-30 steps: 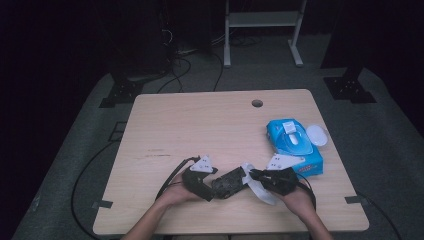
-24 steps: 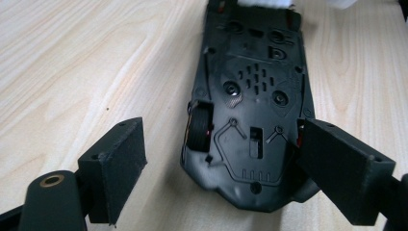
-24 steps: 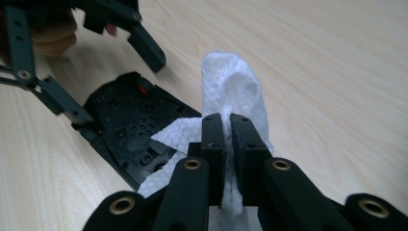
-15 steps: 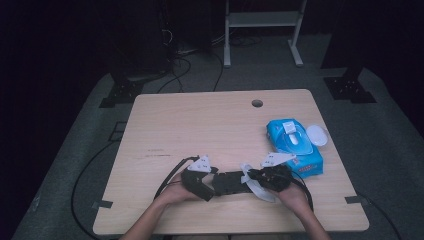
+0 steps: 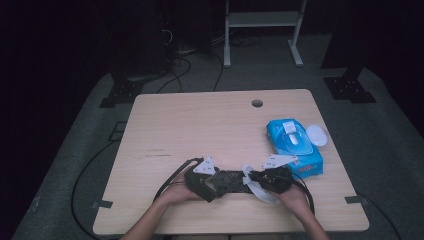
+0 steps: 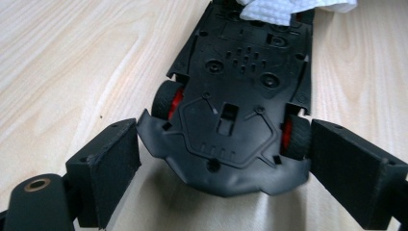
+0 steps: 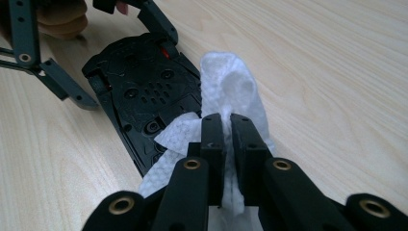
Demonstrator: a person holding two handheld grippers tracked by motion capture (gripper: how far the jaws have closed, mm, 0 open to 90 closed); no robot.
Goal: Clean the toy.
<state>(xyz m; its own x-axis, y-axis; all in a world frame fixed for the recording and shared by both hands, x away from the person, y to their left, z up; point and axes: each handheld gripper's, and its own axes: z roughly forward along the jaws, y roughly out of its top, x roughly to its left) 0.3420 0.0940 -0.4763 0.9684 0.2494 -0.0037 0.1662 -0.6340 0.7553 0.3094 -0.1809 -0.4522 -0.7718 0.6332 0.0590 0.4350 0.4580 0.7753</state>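
Now wiping step: black plastic toy car (image 6: 240,101) lies belly-up on the tabletop (image 5: 210,125), left gripper (image 6: 226,163) fingers just opening, spread beside its wheels. Right gripper (image 7: 226,130) clenches white textured wipe (image 7: 231,86) at its far end; next, drag across the underside.

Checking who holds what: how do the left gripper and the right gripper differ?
The left gripper stands open, its jaws having just widened, flanking the upside-down black toy car without pressing it; the right gripper is shut on the white wet wipe. Both are black and lie low over the wooden table.
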